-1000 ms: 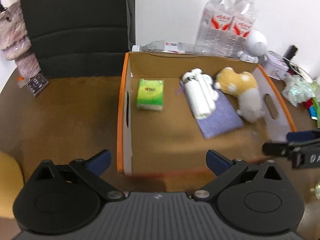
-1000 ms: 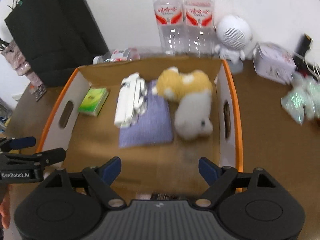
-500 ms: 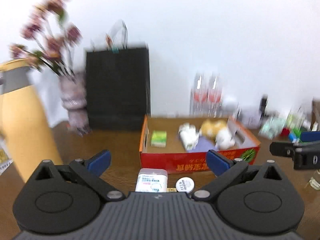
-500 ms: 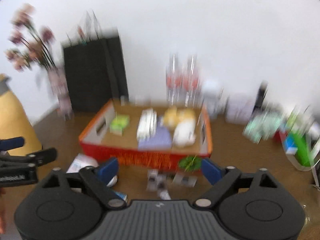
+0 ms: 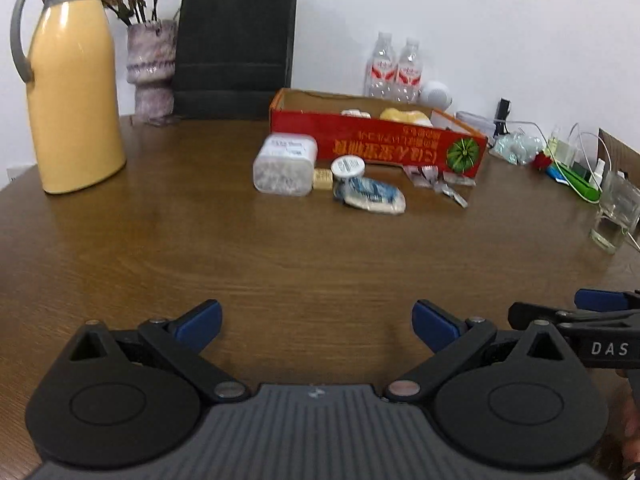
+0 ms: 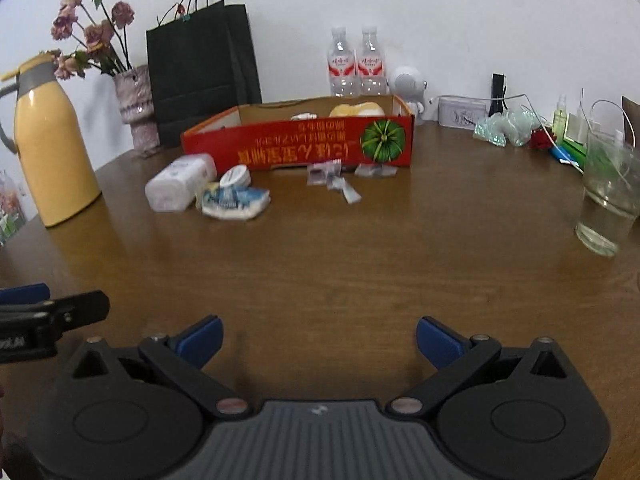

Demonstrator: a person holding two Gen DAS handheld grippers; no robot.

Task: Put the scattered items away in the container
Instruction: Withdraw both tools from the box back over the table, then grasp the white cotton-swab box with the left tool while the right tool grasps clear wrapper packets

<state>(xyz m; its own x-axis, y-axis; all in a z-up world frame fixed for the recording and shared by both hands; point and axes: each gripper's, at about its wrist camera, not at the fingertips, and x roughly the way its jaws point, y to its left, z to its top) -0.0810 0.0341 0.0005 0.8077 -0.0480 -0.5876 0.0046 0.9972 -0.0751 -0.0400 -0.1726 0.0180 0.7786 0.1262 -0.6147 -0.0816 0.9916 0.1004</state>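
The red cardboard box [image 6: 298, 145] stands toward the far side of the brown wooden surface [image 6: 360, 264], at about twelve o'clock from both grippers and well apart from them. A yellow plush toy [image 6: 356, 110] and a white item [image 6: 306, 117] show above its rim. Just in front of the box lie the scattered things: a clear plastic tub with a white label [image 5: 285, 164] at ten o'clock of the group, a small round white tin [image 5: 348, 167] beside it, a tan cube [image 5: 322, 179] between tub and tin, a blue-and-white soft pack [image 5: 370, 196] nearest the cameras, and several small silvery sachets [image 6: 336, 178] at three o'clock of the pack.

The left gripper [image 5: 316, 320] hovers over bare wood, its blue-tipped fingers [image 5: 200, 320] wide apart with nothing between them. The right gripper [image 6: 318, 338] is likewise empty; its fingers [image 6: 438, 342] have just been spreading and now stand fully apart.

Farther out, a yellow thermos jug [image 5: 74, 80] stands at nine o'clock, with a vase of dried flowers [image 6: 134, 108] and a black paper bag [image 5: 236, 44] behind; two water bottles [image 6: 356, 66] stand past the box and a glass [image 6: 608, 196] at three o'clock.
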